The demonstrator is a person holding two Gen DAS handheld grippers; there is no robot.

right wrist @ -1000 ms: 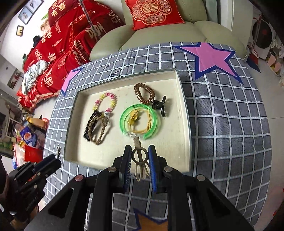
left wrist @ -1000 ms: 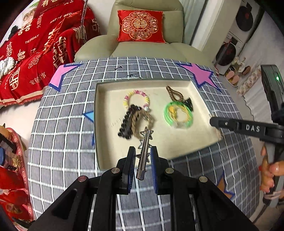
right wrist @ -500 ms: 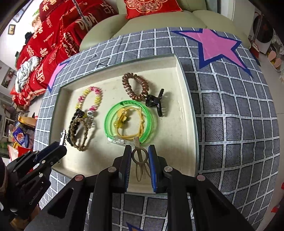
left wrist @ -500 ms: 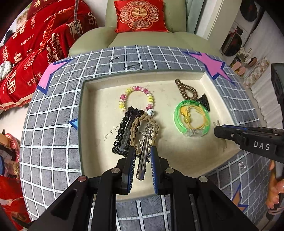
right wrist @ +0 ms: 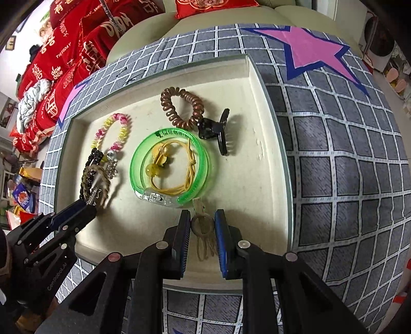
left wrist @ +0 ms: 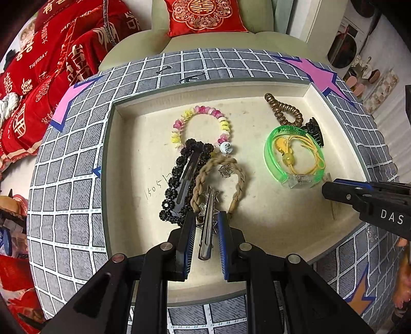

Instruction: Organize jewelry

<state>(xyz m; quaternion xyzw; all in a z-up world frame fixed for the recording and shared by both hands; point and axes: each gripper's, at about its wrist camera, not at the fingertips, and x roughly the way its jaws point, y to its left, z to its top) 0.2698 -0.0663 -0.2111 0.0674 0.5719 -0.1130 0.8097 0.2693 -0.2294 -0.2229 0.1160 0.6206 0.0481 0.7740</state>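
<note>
A cream tray (left wrist: 259,272) (right wrist: 272,159) holds jewelry. My left gripper (left wrist: 204,218) is shut on a silver star hair clip (left wrist: 208,221), held low over a braided beige hair tie (left wrist: 218,179) and a black beaded clip (left wrist: 183,179). My right gripper (right wrist: 203,218) is shut on a beige hair clip (right wrist: 203,228), just in front of a green bangle (right wrist: 168,164) with a yellow cord inside. A pink-yellow bead bracelet (left wrist: 200,126), a brown coil tie (right wrist: 181,108) and a black claw clip (right wrist: 217,131) also lie in the tray.
The tray sits on a grey checked cloth with pink stars (right wrist: 313,51). A beige armchair with a red cushion (left wrist: 203,15) stands behind, red fabric (left wrist: 51,51) at left. The right gripper shows at the right edge in the left wrist view (left wrist: 370,203).
Both grippers have moved forward and down into the tray with their clips. The star clip now hangs over the braided tie; the beige clip is close to the green bangle.
</note>
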